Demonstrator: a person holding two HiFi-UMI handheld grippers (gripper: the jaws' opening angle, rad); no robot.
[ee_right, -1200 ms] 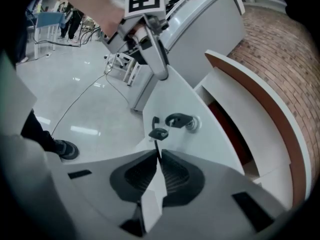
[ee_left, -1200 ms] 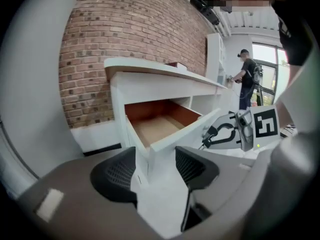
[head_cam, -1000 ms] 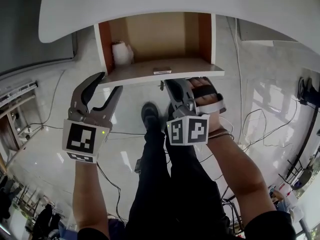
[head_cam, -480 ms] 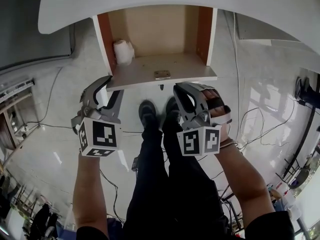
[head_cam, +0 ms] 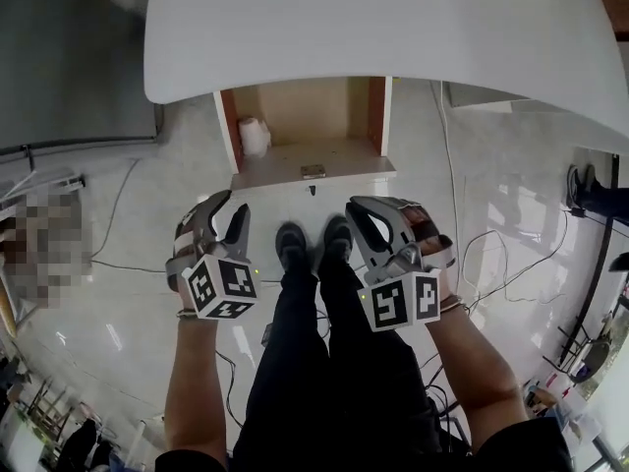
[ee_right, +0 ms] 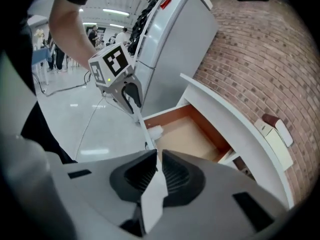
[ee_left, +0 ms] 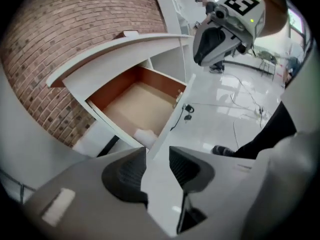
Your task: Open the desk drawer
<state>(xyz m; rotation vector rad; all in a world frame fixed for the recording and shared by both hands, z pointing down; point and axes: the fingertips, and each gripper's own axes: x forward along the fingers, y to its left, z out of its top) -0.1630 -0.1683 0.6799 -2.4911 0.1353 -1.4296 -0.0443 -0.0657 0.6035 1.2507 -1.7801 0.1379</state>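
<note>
Nearest the viewer, the left gripper (head_cam: 232, 210) and the right gripper (head_cam: 366, 208) are hovering above the person's shoes (head_cam: 292, 244), touching no furniture. The left gripper's jaws are opening with nothing between them. The right gripper's jaws are lying pressed together, pinching nothing. Beyond them the desk drawer (head_cam: 280, 178) is standing pulled well out from under the white desktop (head_cam: 373, 37), showing its wooden floor, with a white roll (head_cam: 254, 136) lying against its left wall. Judging from this, the opening is looking complete, and little besides withdrawing the grippers is appearing to remain.
</note>
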